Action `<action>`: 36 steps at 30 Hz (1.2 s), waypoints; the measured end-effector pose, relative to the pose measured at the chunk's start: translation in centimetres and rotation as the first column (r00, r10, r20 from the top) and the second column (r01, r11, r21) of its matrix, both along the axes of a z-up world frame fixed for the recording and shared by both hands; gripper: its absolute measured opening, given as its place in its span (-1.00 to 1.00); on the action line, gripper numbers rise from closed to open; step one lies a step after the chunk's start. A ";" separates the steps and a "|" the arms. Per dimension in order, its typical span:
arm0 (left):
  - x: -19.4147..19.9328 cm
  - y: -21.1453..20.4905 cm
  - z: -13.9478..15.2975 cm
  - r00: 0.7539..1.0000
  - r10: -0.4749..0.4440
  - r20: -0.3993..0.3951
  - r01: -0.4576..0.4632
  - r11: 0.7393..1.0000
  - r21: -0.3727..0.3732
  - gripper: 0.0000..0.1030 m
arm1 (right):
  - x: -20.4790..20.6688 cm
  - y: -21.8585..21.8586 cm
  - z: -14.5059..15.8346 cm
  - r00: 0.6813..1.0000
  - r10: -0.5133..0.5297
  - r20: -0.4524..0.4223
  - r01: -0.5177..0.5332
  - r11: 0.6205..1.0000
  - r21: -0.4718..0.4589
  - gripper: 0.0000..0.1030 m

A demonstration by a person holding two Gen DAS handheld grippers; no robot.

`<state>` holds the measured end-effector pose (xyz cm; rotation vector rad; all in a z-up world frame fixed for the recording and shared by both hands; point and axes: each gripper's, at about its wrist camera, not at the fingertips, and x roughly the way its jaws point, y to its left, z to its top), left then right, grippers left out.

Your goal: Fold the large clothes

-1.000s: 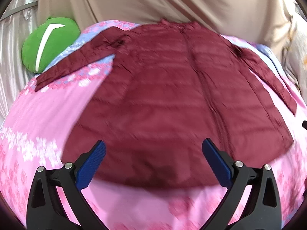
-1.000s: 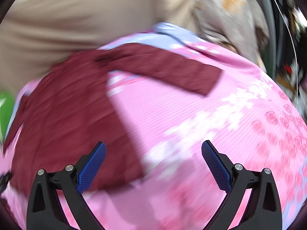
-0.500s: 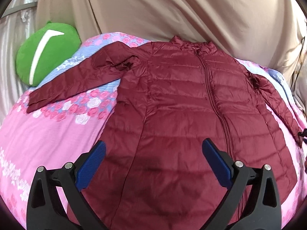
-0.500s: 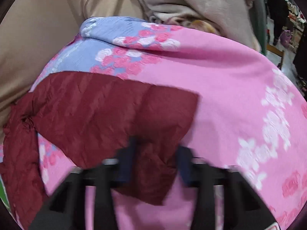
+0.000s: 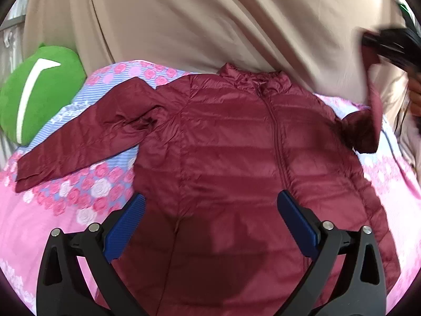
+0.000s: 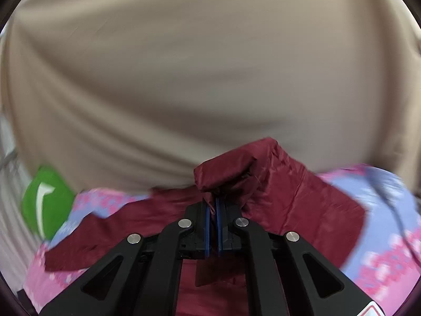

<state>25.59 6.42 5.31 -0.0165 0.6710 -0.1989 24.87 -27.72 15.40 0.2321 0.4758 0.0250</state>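
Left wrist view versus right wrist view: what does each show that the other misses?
Only the left wrist view shows the whole maroon jacket spread zipper-up, its far sleeve flat, and the open left claw above the hem. Only the right wrist view shows the right claw shut on the lifted sleeve cuff. Both show the green cushion, the pink floral bedspread and the beige curtain.

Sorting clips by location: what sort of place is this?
Probably a bedroom or a mocked-up bed: a maroon quilted jacket lies on a pink floral bedsheet, with a green round plush cushion and a beige draped cloth behind.
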 end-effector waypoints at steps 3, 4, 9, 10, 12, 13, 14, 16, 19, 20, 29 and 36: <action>1.3 -0.4 -0.1 1.000 -0.005 -0.001 0.005 1.000 -0.009 0.90 | 5.3 9.7 -4.4 0.975 0.201 -0.094 -0.205 0.978 -0.038 -0.73; 1.7 -0.5 -0.2 1.000 -0.010 -0.004 0.010 1.000 -0.009 0.91 | 6.2 12.2 -6.2 0.960 0.243 -0.138 -0.252 0.966 -0.054 -0.67; 4.6 -0.2 -2.1 0.998 -0.016 -0.057 0.015 1.000 -0.018 0.91 | 5.5 18.3 -11.1 0.917 0.344 -0.201 -0.376 0.915 -0.148 -0.49; 5.3 0.0 -2.5 0.997 -0.022 -0.074 0.019 0.999 -0.030 0.90 | 4.7 17.3 -10.6 0.919 0.353 -0.175 -0.379 0.915 -0.142 -0.26; 6.7 0.2 -3.3 0.993 -0.030 -0.110 0.024 0.998 -0.059 0.90 | 2.4 14.1 -9.2 0.939 0.329 -0.103 -0.341 0.931 -0.131 0.06; 7.4 0.2 -3.5 0.991 -0.034 -0.127 0.025 0.997 -0.074 0.90 | 1.2 12.4 -8.8 0.950 0.302 -0.073 -0.310 0.942 -0.131 0.14; 8.2 0.2 -3.8 0.989 -0.040 -0.144 0.027 0.995 -0.094 0.90 | 0.0 10.5 -8.3 0.963 0.265 -0.056 -0.270 0.954 -0.132 0.14; 10.1 -0.2 -4.4 0.981 -0.070 -0.181 0.044 0.988 -0.146 0.90 | -2.0 6.0 -8.5 0.988 0.149 -0.050 -0.155 0.975 -0.158 0.15; 13.2 -1.2 -5.1 0.971 -0.094 -0.217 0.050 0.978 -0.203 0.90 | -4.2 -1.2 -10.7 0.995 -0.022 -0.098 0.002 0.980 -0.201 0.17; 14.0 -1.5 -5.3 0.970 -0.102 -0.223 0.053 0.975 -0.217 0.89 | -4.9 -4.0 -12.2 0.987 -0.085 -0.137 0.055 0.977 -0.204 0.17; 18.6 -3.0 -2.2 0.973 -0.167 -0.157 0.118 0.953 -0.279 -0.89 | -6.1 -9.0 -19.2 0.947 -0.104 -0.303 0.085 0.994 -0.075 0.05; 19.5 -0.9 -1.1 0.991 -0.066 -0.116 0.041 0.978 -0.202 -0.93 | -3.4 -8.6 -20.7 0.952 0.067 -0.297 -0.019 0.987 0.160 0.12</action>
